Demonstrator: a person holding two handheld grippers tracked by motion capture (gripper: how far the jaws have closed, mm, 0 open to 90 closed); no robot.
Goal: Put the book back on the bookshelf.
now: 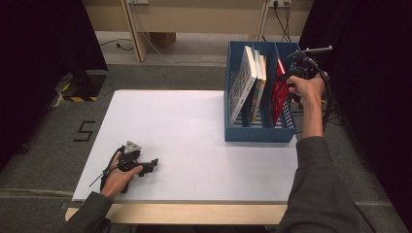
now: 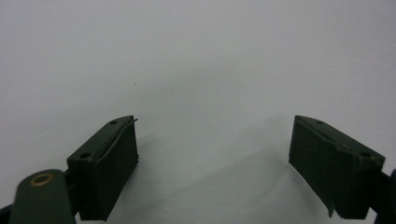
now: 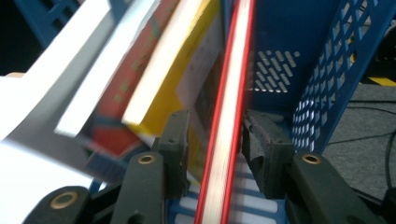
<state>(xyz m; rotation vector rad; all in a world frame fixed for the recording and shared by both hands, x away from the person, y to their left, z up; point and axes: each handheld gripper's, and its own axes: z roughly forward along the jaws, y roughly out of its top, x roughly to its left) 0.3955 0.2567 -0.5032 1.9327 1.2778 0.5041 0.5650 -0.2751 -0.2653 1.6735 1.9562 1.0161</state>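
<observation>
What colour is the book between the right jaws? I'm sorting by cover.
Red book, clearest in the right gripper view.

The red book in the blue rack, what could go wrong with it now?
1. The red book stands between the right gripper's parted jaws, so it may tip sideways once they leave.
2. Pulling back, the jaws could snag the blue rack's wall and drag it.
3. The leaning books beside it might slide.

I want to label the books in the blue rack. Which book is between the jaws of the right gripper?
The red book, rightmost in the blue rack. The right gripper straddles it with gaps; the other books lean farther left.
</observation>
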